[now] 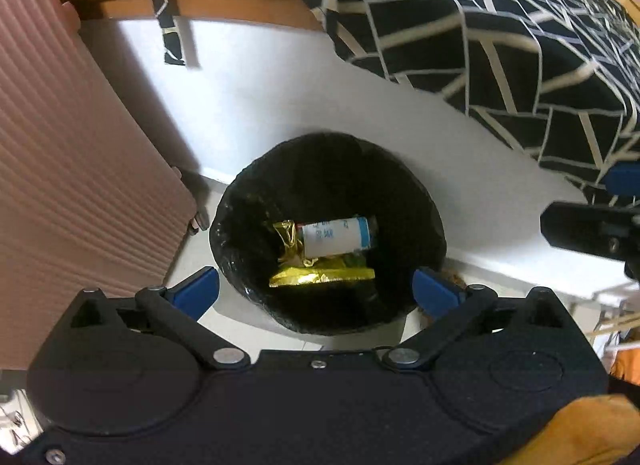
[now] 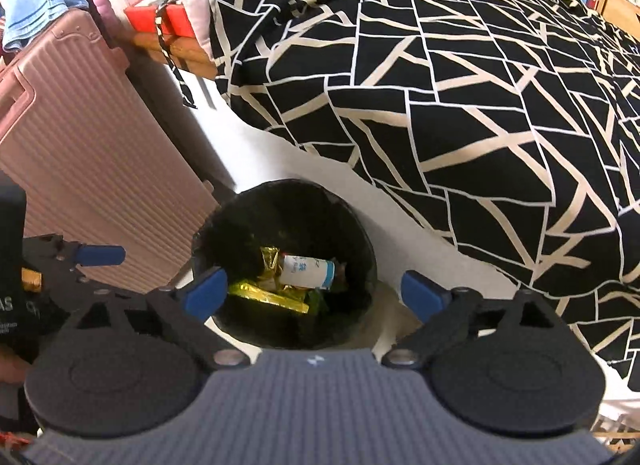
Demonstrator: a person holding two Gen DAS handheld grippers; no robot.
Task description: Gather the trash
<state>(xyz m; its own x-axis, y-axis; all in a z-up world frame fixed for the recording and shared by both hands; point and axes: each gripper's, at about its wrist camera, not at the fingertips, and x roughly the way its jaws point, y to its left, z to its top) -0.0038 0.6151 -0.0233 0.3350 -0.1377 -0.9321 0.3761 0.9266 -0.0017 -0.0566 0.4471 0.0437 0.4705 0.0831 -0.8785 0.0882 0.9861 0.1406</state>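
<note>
Both grippers are seen spread wide over a black-lined trash bin, with nothing between the blue pads of either. In the left wrist view, the left gripper (image 1: 316,289) is held above the bin (image 1: 240,201), which fills the lower centre of the frame, and the bin's opening is framed between the two fingertips. Inside the bin a white bottle with a blue-banded end (image 1: 338,240) is shown lying on its side, touching a crumpled gold foil wrapper (image 1: 320,277) beneath and to its left. A black part with a blue tip is seen at the right edge of this view, presumably belonging to the right gripper. In the right wrist view, the right gripper (image 2: 314,292) is likewise held over the bin (image 2: 360,241), and the left gripper's blue-tipped finger (image 2: 100,255) is visible at the left edge. Only this view shows the full spread of the black-and-cream patterned quilt (image 2: 460,105), bookshelves at the upper right and a blue cloth at the upper left. A ribbed pink suitcase (image 1: 72,169) stands just left of the bin, and the white bed side (image 1: 280,77) rises behind it. Nothing lies between the pads and the bin's opening.
</note>
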